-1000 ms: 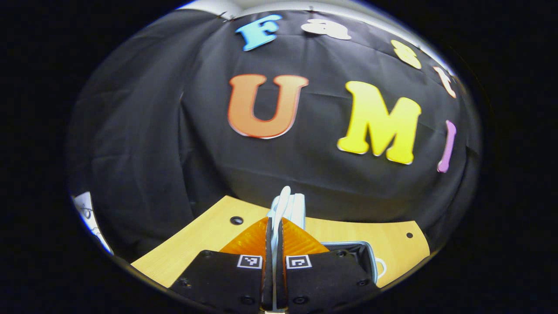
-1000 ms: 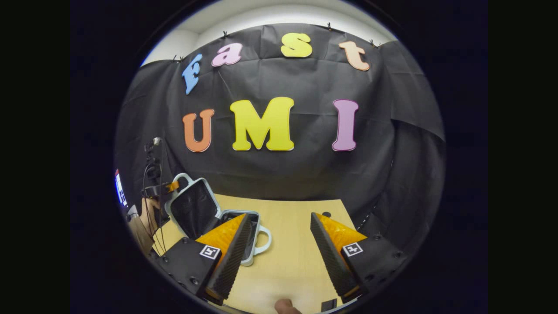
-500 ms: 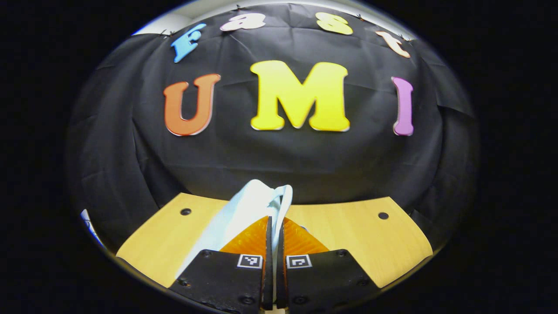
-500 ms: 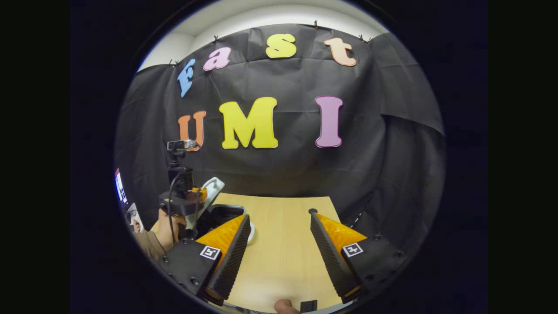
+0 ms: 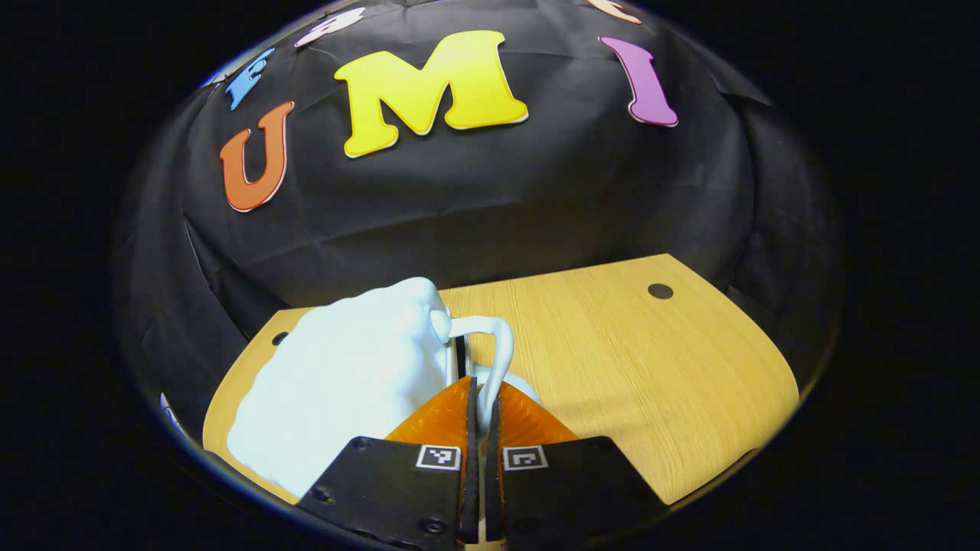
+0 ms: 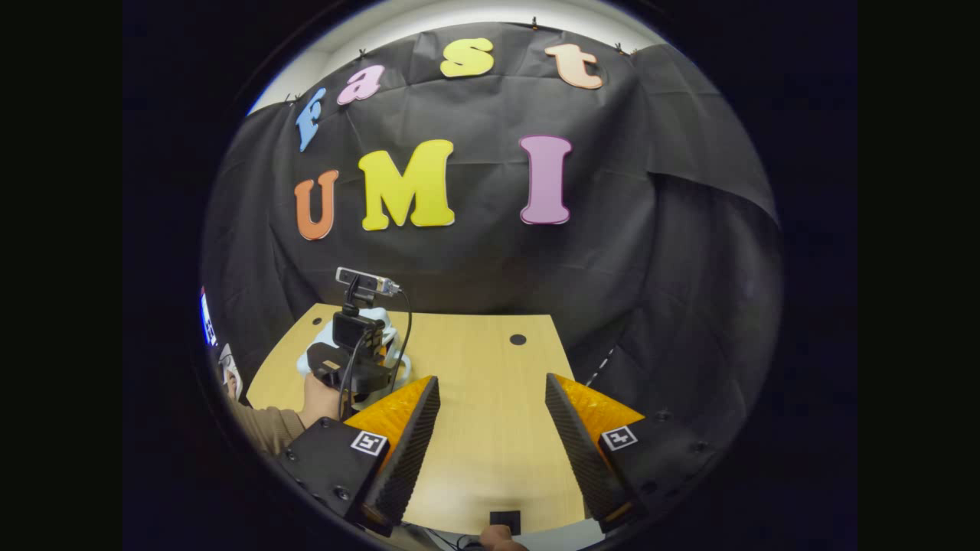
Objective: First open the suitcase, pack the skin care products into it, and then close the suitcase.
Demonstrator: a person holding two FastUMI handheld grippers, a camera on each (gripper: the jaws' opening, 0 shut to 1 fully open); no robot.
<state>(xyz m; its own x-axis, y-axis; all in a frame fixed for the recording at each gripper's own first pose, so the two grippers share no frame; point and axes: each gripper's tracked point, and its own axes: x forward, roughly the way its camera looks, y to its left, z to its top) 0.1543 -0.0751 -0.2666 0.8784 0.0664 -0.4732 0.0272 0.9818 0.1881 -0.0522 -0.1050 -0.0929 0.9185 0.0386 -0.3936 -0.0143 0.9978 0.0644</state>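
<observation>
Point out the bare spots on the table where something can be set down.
Free: the wide stretch of table between the suitcase and the far right hole, and the strip ahead of the right gripper. Crowded: the left side, where the left gripper pinches the suitcase handle.

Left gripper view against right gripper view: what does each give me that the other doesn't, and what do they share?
Left gripper view alone: the left gripper close up, its fingers pressed on the suitcase handle, with the pale lid lowered.

Right gripper view alone: the right gripper open over bare wood, plus the hand holding the left gripper from outside, its camera on top.

Both: the suitcase, the wooden table and the black cloth wall.
</observation>
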